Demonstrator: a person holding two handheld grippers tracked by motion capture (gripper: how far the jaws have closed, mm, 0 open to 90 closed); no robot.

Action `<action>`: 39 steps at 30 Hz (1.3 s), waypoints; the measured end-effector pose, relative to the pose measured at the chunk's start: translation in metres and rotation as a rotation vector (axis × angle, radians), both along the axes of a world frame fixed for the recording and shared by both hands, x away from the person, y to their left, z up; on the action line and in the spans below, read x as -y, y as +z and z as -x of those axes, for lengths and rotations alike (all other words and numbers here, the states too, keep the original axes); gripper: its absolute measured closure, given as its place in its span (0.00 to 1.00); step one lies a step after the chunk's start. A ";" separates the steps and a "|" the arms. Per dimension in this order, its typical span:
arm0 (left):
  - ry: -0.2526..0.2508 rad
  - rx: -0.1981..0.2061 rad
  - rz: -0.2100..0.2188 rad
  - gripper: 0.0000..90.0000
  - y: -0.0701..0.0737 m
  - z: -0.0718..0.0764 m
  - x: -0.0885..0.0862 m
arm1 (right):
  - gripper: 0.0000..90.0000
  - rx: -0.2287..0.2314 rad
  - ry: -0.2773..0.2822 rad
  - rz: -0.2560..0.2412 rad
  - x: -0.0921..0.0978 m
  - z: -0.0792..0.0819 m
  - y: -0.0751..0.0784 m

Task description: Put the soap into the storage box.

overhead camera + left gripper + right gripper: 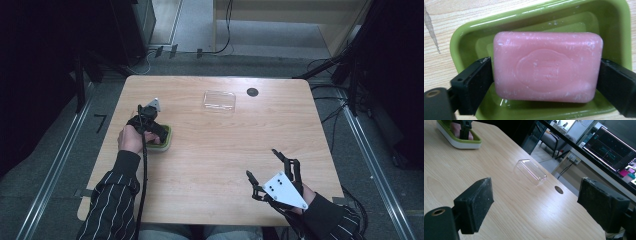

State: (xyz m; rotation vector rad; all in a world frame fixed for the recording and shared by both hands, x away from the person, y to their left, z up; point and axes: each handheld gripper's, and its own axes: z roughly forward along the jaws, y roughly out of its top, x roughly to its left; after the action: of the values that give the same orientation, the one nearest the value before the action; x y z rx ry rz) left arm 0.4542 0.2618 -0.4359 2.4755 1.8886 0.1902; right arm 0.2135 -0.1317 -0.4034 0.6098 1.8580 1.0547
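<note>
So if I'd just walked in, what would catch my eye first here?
Probably the pink soap bar sitting in a green dish at the table's left side, with the left tongs closed against its two ends. Next, the clear plastic lid lying by itself toward the far edge of the wooden table. At the near right, the right tongs hover wide open, holding nothing.

Likely a lab or office: monitor (612, 150) with graphs, floor cables (227, 30), dark stands (345, 62), wooden table (220, 150).
</note>
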 end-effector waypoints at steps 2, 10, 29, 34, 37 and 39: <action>-0.008 0.005 0.005 0.04 0.003 0.001 0.001 | 0.15 0.000 -0.002 0.002 0.000 0.000 0.000; -0.028 0.020 0.014 0.01 0.016 0.005 0.006 | 0.15 -0.003 -0.010 0.006 0.003 0.002 -0.001; -0.086 0.003 0.001 0.01 0.031 0.024 0.014 | 0.15 0.000 -0.026 0.010 0.006 0.005 0.000; -0.099 -0.006 -0.003 0.00 0.032 0.031 0.014 | 0.15 0.001 -0.025 0.010 0.006 0.005 0.000; -0.100 -0.018 -0.003 0.00 0.033 0.035 0.014 | 0.15 0.000 -0.025 0.009 0.006 0.005 0.000; -0.104 -0.014 -0.003 0.00 0.032 0.039 0.015 | 0.15 0.000 -0.025 0.009 0.006 0.005 0.000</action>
State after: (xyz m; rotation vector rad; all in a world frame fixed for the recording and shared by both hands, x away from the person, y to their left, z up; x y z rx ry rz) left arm 0.4153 0.2472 -0.4035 2.5751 1.7598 0.1739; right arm 0.2085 -0.1378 -0.4034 0.6260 1.8494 1.0294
